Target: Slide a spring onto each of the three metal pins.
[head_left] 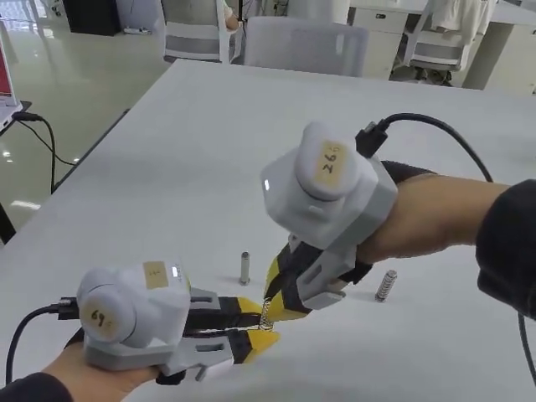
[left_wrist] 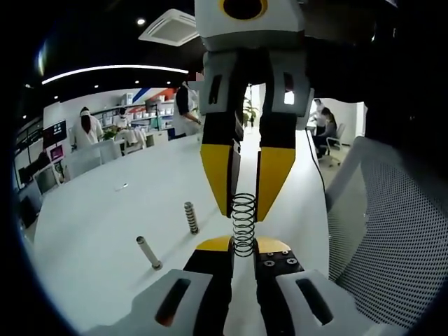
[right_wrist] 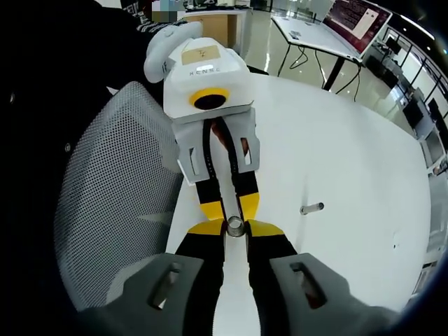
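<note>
A small steel spring hangs in the air between my two grippers above the white table. My left gripper reaches in from the lower left and is shut on the spring's lower end. My right gripper comes down from above, shut on the spring's upper end, seen end-on. Whether a pin is inside the spring, I cannot tell. One bare metal pin stands upright just behind the grippers. Another pin carrying a spring stands to the right.
A black cable runs from the right gripper across the table. A grey mesh chair stands close at the table's near side. The table's left edge drops to the floor; more chairs stand at the far end.
</note>
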